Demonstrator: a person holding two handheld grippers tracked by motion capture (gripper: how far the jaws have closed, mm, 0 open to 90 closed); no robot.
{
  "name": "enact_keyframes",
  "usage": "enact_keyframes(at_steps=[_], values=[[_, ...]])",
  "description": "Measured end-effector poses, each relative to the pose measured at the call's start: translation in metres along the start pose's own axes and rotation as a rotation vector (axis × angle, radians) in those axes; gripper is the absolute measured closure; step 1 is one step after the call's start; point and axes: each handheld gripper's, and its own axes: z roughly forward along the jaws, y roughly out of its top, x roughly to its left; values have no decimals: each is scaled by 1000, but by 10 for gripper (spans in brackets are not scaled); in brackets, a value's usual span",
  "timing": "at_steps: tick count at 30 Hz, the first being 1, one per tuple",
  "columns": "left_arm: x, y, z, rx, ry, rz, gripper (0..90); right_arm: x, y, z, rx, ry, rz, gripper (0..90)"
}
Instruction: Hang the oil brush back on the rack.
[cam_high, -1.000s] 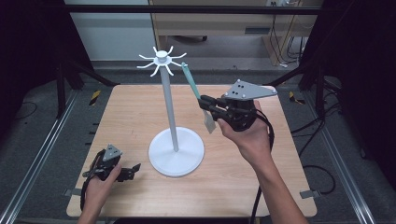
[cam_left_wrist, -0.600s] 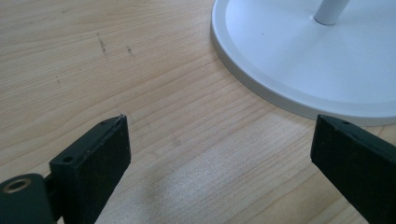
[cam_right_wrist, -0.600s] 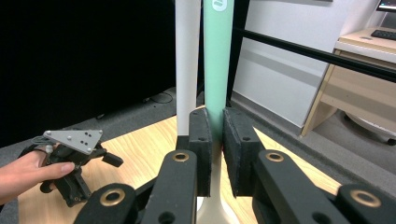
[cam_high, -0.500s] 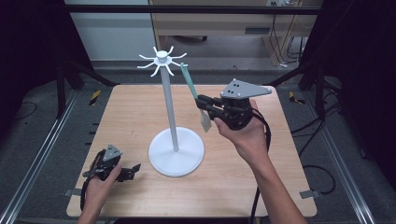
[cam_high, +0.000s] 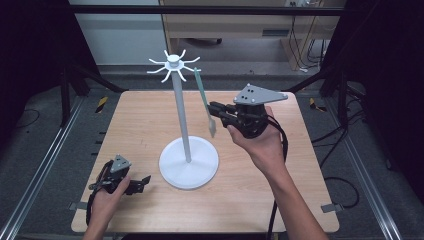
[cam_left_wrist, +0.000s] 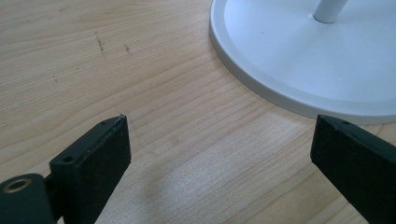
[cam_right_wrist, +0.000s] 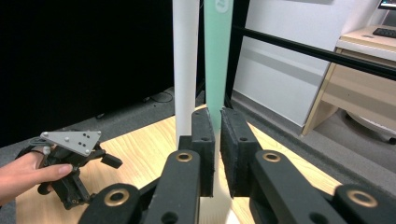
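Mint-green spatula (cam_high: 202, 97) is pinched by the right gripper (cam_high: 216, 111), raised so its handle hole meets a hook of the white stand (cam_high: 182, 125). Left gripper (cam_high: 141, 182) rests spread on the table (cam_high: 300, 150), clear of the work.

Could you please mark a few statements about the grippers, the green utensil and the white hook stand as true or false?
1. The right gripper is clamped on the green utensil. True.
2. The left gripper holds the white hook stand by its pole. False: its jaws stand open with nothing between them, low over the wooden table beside the stand's round base.
3. The utensil lies flat on the table. False: it is held up in the air, its top end near a hook at the stand's crown.
4. The stand is upright on the table. True.
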Motion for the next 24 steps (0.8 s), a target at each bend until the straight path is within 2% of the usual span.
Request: enact_keyframes(at_steps=[12,24], values=[[0,0,0,4,-1,0,46,-2,-3,-1,15,-5,5,824],[0,0,0,3,-2,-1,46,-9,-11,-9,46,-50,6,808]])
